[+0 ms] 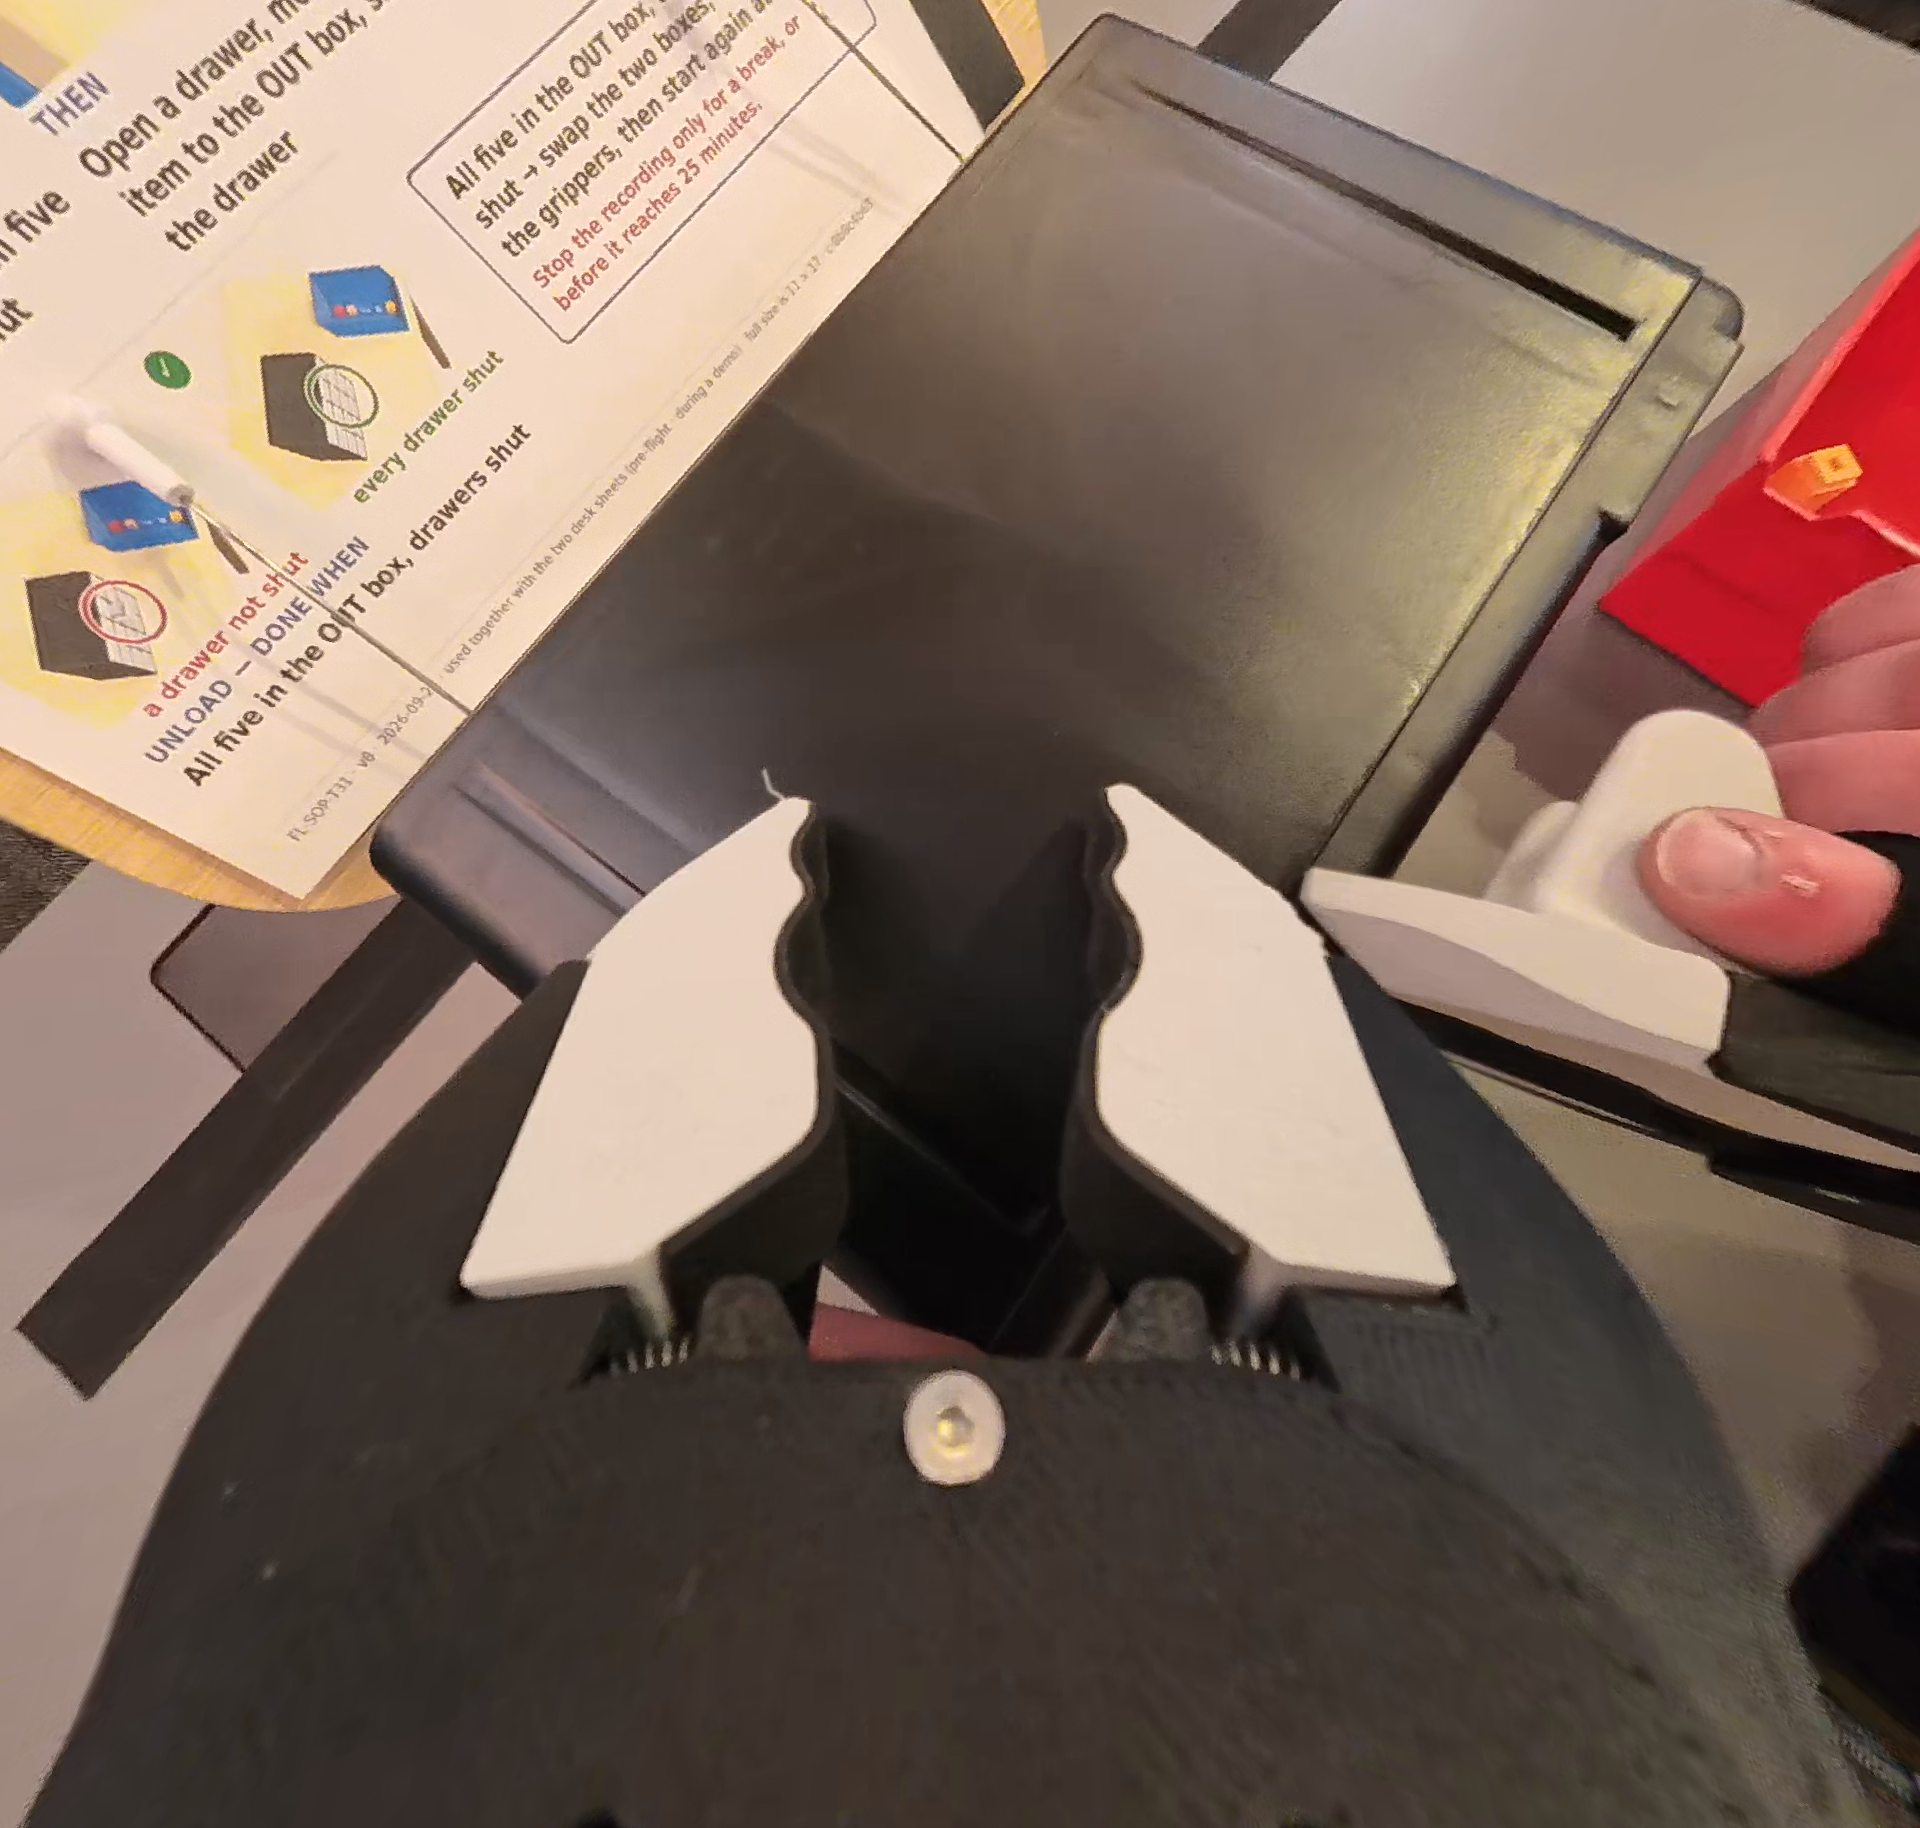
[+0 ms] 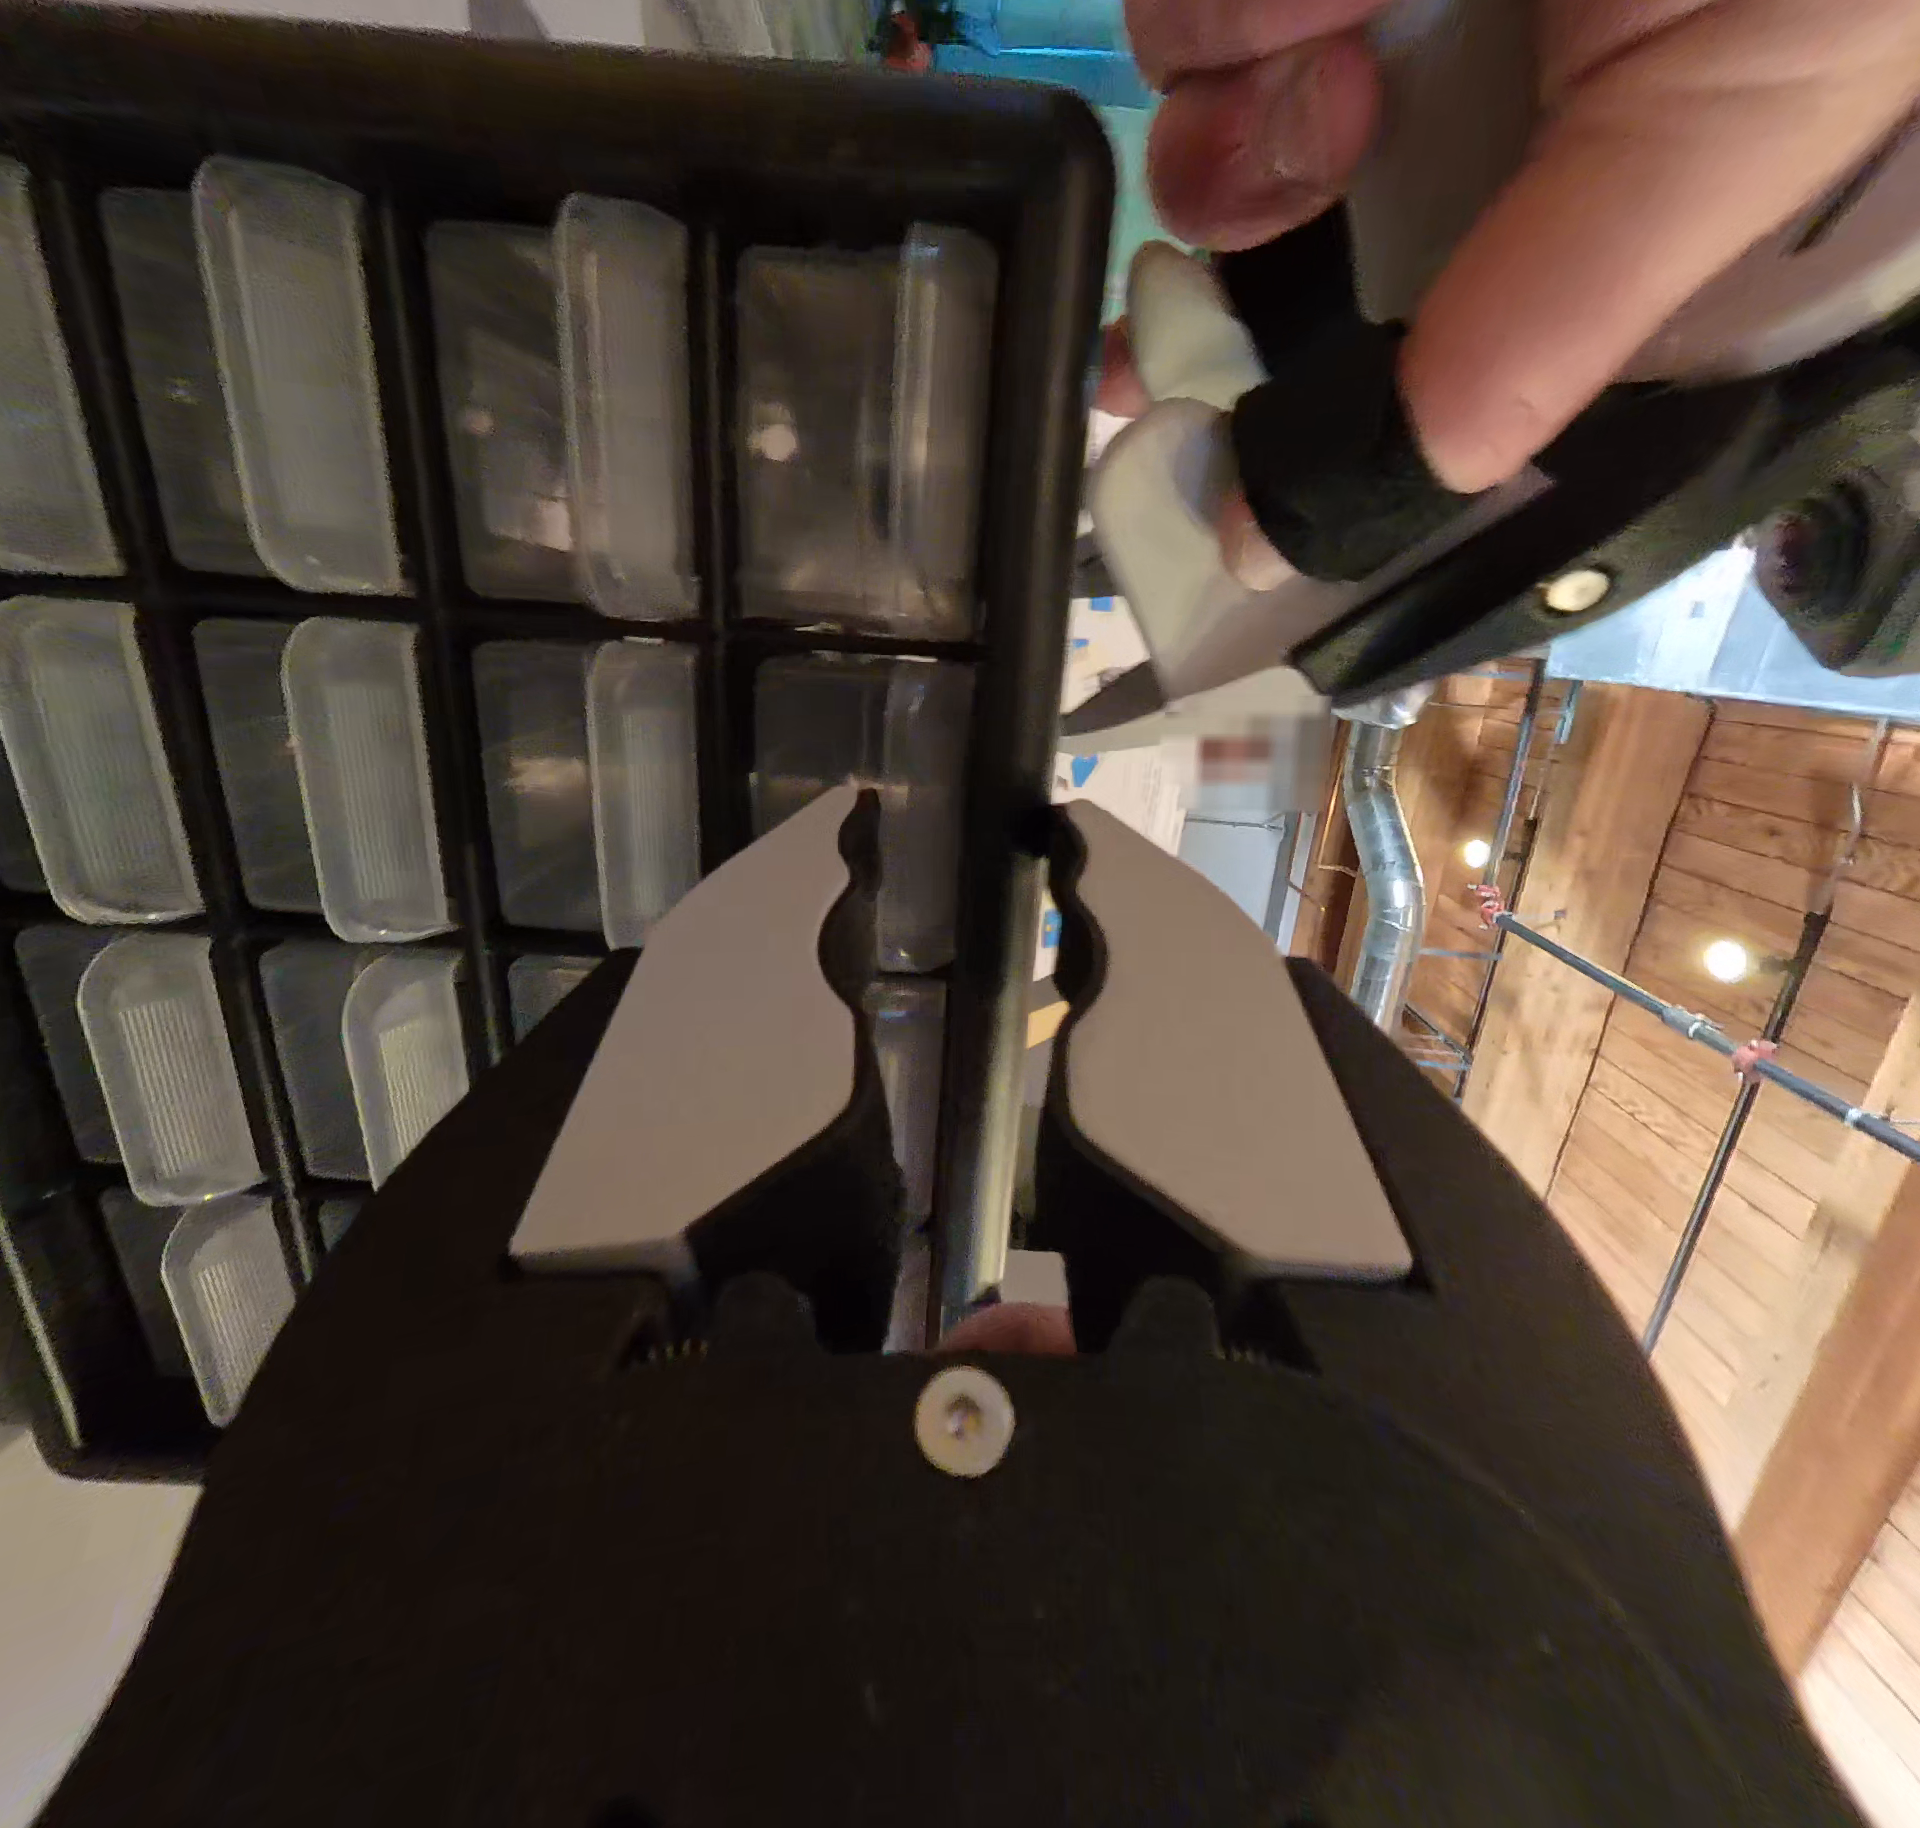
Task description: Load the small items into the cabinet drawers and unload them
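The black cabinet shows its flat black panel in the left wrist view. My left gripper is open and empty, with the panel's near edge between its jaws. The right wrist view is rolled sideways and faces the cabinet's front frame with several clear drawers, all pushed in. My right gripper is open, its jaws astride the cabinet's outer wall without pinching it. A small orange item lies in a red box right of the cabinet.
A printed instruction sheet on a wooden board stands left of the cabinet. A hand holds the other gripper's white finger by the cabinet's right edge. The left gripper's fingers and a hand are close above.
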Available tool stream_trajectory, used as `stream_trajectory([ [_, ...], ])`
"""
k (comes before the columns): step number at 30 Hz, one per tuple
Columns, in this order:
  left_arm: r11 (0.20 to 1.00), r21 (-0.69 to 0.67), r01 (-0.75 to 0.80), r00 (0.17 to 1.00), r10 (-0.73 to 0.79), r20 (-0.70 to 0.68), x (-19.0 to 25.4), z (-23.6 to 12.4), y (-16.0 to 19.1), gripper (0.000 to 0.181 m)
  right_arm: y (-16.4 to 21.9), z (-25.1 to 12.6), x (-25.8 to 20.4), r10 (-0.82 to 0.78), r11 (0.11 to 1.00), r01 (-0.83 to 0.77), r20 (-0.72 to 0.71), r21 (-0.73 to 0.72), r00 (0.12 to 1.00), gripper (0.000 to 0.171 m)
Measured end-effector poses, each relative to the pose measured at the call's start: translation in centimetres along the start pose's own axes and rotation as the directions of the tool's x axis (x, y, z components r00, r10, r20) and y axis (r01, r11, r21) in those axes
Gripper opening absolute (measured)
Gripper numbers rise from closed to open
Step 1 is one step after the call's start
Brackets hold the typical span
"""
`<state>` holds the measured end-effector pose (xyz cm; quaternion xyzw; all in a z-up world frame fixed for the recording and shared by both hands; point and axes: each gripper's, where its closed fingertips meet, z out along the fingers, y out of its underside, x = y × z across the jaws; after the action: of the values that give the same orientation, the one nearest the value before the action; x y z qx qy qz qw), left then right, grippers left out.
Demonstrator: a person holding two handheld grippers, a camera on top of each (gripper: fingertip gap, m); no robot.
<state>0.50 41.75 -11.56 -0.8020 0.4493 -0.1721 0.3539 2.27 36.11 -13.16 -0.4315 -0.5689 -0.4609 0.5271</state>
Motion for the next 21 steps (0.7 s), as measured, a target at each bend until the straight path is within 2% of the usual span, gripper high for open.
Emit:
stream_trajectory([
  [3,1.000,-0.007,-0.011,1.000,0.012,0.004,0.0,0.0,0.0,0.049,-0.2,-1.0,0.0,0.018,1.000,-0.018,0.017,0.011,1.000,0.024],
  [4,1.000,-0.001,-0.010,1.000,0.010,0.004,0.0,0.0,0.0,0.049,-0.4,-1.6,-0.3,0.012,1.000,-0.013,0.032,0.025,0.999,0.011],
  [6,1.000,0.004,-0.015,1.000,0.015,-0.002,0.1,0.0,-0.1,0.047,-0.8,-2.9,-0.6,0.015,0.999,-0.016,0.022,0.050,1.000,0.010],
  [17,0.999,0.020,-0.026,0.999,0.027,-0.022,0.4,-0.1,-0.2,0.043,-2.7,-8.8,-1.1,0.033,0.994,-0.045,0.125,0.100,0.992,0.012],
  [21,1.000,0.021,-0.020,0.999,0.021,-0.034,0.4,0.0,-0.2,0.043,-2.8,-8.9,-1.9,0.052,0.992,-0.074,0.199,0.107,0.979,0.027],
])
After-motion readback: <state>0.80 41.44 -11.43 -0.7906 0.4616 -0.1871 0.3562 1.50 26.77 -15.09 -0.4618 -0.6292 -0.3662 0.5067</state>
